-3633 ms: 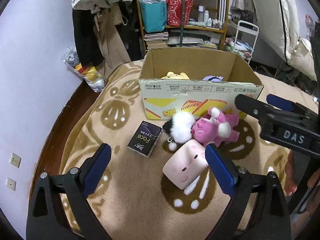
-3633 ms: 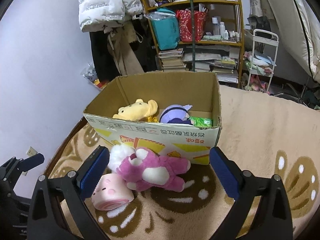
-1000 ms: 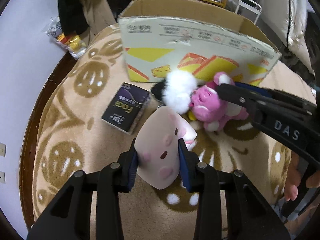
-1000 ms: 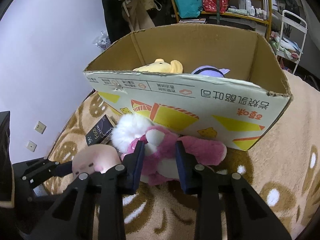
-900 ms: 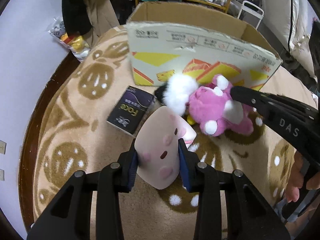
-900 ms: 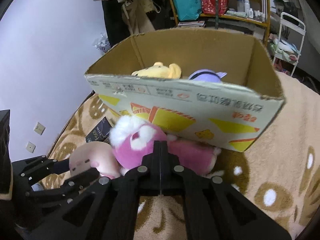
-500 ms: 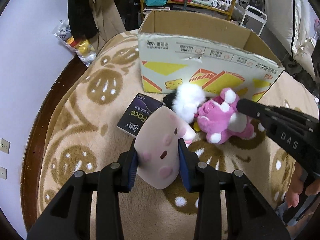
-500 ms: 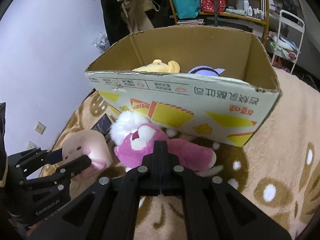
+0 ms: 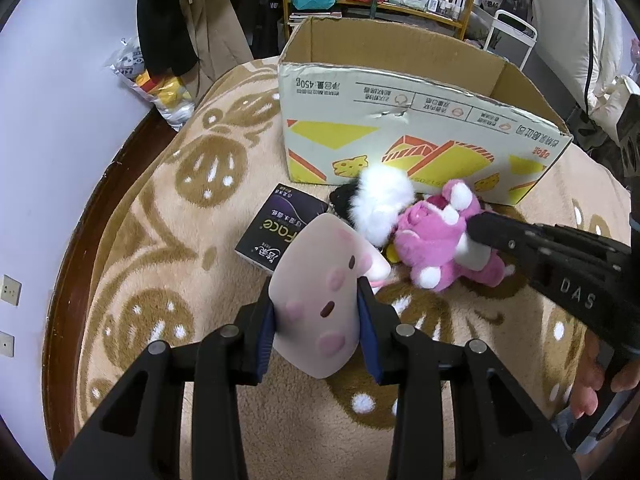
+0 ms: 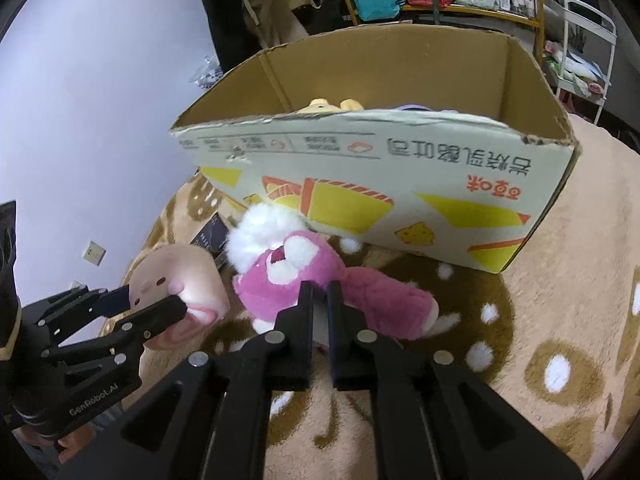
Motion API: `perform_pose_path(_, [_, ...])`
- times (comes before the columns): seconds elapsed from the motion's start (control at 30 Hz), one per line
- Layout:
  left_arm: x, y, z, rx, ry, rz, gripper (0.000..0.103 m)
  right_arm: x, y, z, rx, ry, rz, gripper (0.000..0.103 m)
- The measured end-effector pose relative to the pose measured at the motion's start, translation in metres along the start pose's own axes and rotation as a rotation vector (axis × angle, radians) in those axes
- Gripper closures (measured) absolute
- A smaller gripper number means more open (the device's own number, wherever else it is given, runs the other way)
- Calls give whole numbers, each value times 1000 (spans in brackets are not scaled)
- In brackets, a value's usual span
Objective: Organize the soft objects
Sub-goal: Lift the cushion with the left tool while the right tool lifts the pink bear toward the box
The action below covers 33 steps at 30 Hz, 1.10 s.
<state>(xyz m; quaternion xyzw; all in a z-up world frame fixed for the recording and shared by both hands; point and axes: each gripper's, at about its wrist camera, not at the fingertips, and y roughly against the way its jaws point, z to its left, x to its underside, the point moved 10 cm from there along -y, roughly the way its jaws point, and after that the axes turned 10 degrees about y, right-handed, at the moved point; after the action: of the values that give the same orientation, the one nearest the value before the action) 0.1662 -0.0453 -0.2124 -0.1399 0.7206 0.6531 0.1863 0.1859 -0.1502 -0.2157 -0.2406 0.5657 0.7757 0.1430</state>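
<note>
The left gripper (image 9: 318, 312) was clamped on a smooth, pale pink squishy pig toy (image 9: 316, 304), a rounded block with darker pink spots and a small brown eye, its blue pads pressing into both sides and holding it clear of the blanket. The right gripper (image 10: 319, 298) had its jaws squeezed nearly together on the fuzzy belly of a magenta plush bear (image 10: 320, 280), which lay on its side on the beige fleece blanket (image 10: 560, 320) with brown blobs and white dots. A fluffy white pompom (image 10: 268, 226) touched the bear's head, just in front of the open corrugated cardboard box (image 10: 400, 184), whose printed front showed yellow and orange wedges. Inside the box, only the top of a yellow plush (image 10: 326, 106) showed above the rim. A flat, glossy dark packet (image 9: 280, 232) lay on the blanket beside the pig toy.
</note>
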Motion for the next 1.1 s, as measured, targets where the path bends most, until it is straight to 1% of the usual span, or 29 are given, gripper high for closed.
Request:
perform_pose_path(0.07, [0, -1, 0, -3, -2, 1, 67, -2, -1, -3, -1, -10, -6, 93])
perform_pose_path(0.13, [0, -2, 1, -5, -1, 3, 67, -5, -1, -5, -1, -19, -15, 83])
perform_pose_path(0.2, [0, -3, 1, -6, -2, 5, 67, -9, -1, -7, 17, -16, -26, 58])
perform_pose_path(0.23, [0, -3, 1, -7, -3, 6, 67, -11, 0, -7, 24, -12, -29, 56])
perform_pose_path(0.4, [0, -4, 1, -17, -13, 1, 67, -14, -3, -10, 27, -17, -35, 55])
perform_pose_path(0.63, [0, -5, -2, -18, -23, -2, 67, -28, -10, -6, -24, -30, -71, 55])
perform_pose_path(0.7, [-2, -4, -2, -19, -25, -5, 67, -28, -14, -6, -14, -36, -68, 56])
perform_pose_path(0.73, [-3, -3, -3, -18, -26, -10, 67, -28, -17, -3, -25, -35, -62, 57])
perform_pose_path(0.77, [-4, -2, -2, -21, -24, -14, 67, -27, -17, -1, -32, -32, -60, 68])
perform_pose_path(0.8, [-5, -1, -2, -24, -23, -17, 67, -27, -17, 2, -42, -23, -62, 69])
perform_pose_path(0.83, [-5, 0, -1, -27, -22, -21, 67, -27, -16, 4, -29, -8, -61, 70])
perform_pose_path(0.97, [-7, 7, 1, -39, -27, -39, 67, -26, -9, 9, -3, 29, -70, 82])
perform_pose_path(1.1, [-13, 20, -1, -41, -38, -90, 68, -29, 11, 5, 53, 28, -123, 82])
